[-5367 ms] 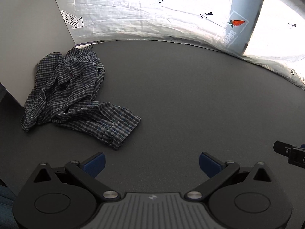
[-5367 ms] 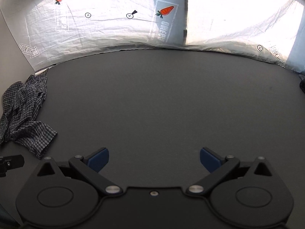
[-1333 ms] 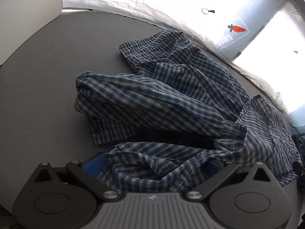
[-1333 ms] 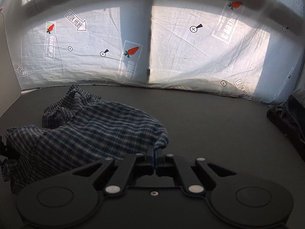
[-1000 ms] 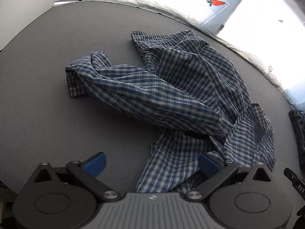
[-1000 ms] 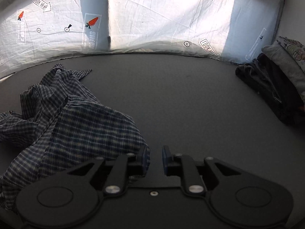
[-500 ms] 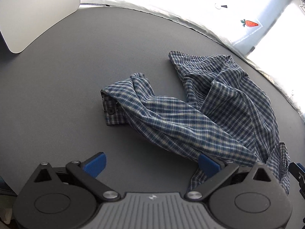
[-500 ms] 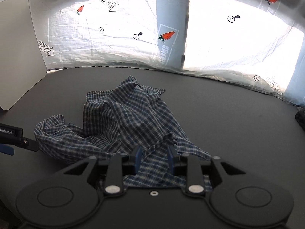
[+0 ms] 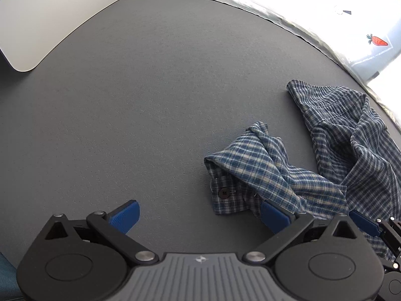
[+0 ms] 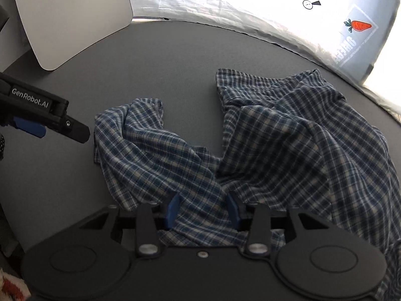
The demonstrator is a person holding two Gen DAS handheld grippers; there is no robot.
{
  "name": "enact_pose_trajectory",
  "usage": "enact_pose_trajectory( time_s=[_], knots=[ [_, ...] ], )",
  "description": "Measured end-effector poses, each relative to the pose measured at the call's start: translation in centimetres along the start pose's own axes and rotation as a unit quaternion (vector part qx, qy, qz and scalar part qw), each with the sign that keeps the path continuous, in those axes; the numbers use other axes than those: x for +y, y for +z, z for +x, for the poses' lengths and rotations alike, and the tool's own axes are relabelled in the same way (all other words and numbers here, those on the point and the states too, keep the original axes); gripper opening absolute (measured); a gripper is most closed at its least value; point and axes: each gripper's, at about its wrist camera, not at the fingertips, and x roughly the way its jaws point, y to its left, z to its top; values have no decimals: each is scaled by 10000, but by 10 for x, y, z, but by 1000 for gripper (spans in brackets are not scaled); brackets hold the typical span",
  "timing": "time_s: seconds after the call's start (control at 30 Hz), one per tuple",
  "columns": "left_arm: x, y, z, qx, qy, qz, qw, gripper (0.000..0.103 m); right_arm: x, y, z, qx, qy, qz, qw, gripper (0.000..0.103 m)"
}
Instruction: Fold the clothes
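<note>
Left gripper (image 9: pixel 199 217): jaws spread wide, bare grey surface (image 9: pixel 150 100) between them, sleeve cuff (image 9: pixel 225 195) just ahead of its right-hand jaw, untouched. Checked shirt (image 10: pixel 275 135) lies crumpled ahead of both. Right gripper (image 10: pixel 203 209): jaws closing, shirt fabric bunched between them. Risk: closing on thick bunch may catch several layers, so lifting drags whole heap instead of one edge.

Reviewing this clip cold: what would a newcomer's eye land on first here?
A crumpled blue plaid shirt sprawls on the dark grey table, its cuff with a dark button nearest the left gripper. The right gripper is closing with shirt cloth between its blue fingers, while the left gripper stands open beside the cuff. A bright printed sheet runs behind the table.
</note>
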Motion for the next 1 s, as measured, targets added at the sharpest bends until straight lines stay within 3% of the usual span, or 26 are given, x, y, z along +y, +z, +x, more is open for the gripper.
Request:
enact_pose_trajectory(
  time_s=[0.1,0.23,0.33,0.47,0.57,0.73,0.83,0.9,1.0],
  knots=[
    [-5,3,-3,-29,-36,-47,10000,102,-16,-3,-7,-162,234,335,9990,2],
    [-20,-4,-14,-180,-48,-36,9998,102,-28,-9,-33,-666,218,370,9969,0],
    [-33,-16,-26,-303,6,-83,9995,102,-41,-12,-65,-1204,-40,423,9918,0],
    [-48,-31,-42,-463,39,-110,9989,102,-80,-21,-123,-1978,-785,629,9751,0],
    [-65,-42,-50,-580,85,-103,9982,102,-130,-40,-169,-2416,-1526,1064,9524,0],
    [-102,-62,-58,-685,-64,-98,9976,102,-244,-103,-235,-2641,-3133,2057,8887,0],
    [-124,-71,-56,-666,-149,-22,9977,102,-311,-151,-256,-2399,-4050,2676,8407,0],
    [-141,-77,-52,-651,-175,86,9977,102,-344,-179,-262,-2050,-4504,2927,8182,0],
    [-161,-82,-46,-614,-153,251,9977,102,-372,-213,-267,-1719,-4561,3295,8086,1]
  ],
)
